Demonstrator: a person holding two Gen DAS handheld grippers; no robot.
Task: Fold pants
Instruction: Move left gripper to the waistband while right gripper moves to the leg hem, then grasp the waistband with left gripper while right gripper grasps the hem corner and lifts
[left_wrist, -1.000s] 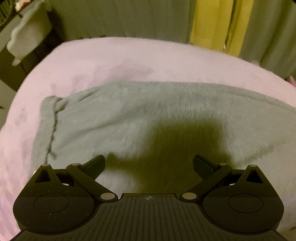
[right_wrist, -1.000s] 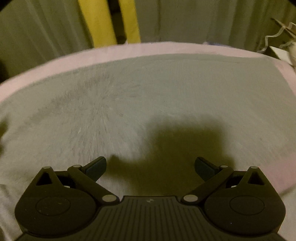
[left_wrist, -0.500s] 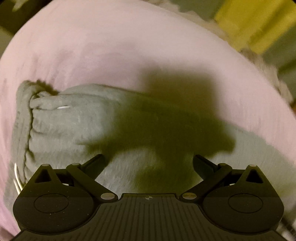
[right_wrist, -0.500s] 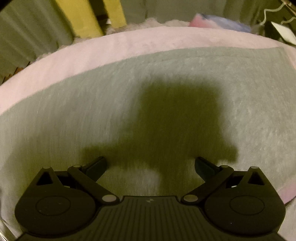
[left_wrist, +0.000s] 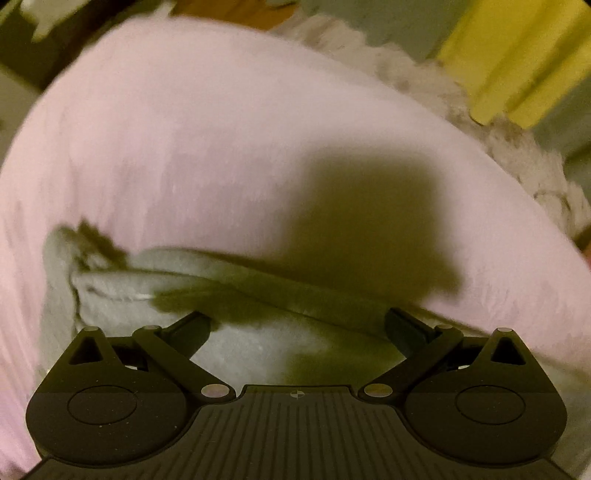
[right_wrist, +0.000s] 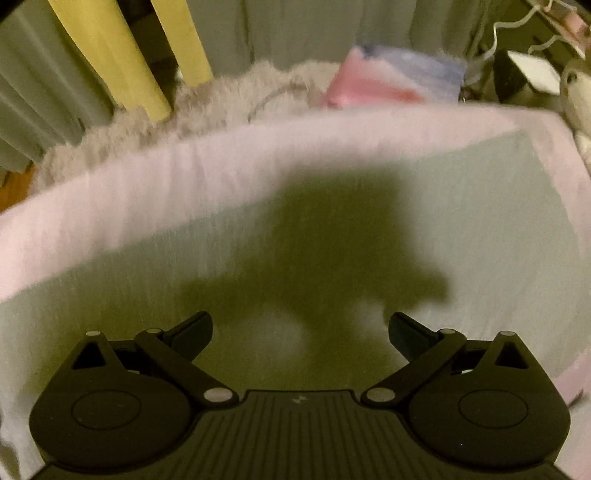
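Grey pants (right_wrist: 443, 206) lie flat on pink bedding (left_wrist: 221, 147), both grippers spread wide.

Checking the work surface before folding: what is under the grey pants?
The grey pants lie on a pink blanket, which shows around their edges in both views. Whatever lies beneath the pants' middle, and under the blanket, is covered.

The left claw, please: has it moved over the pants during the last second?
Yes. The left claw has travelled toward the pants' gathered end and far edge; much more pink blanket now fills its view.
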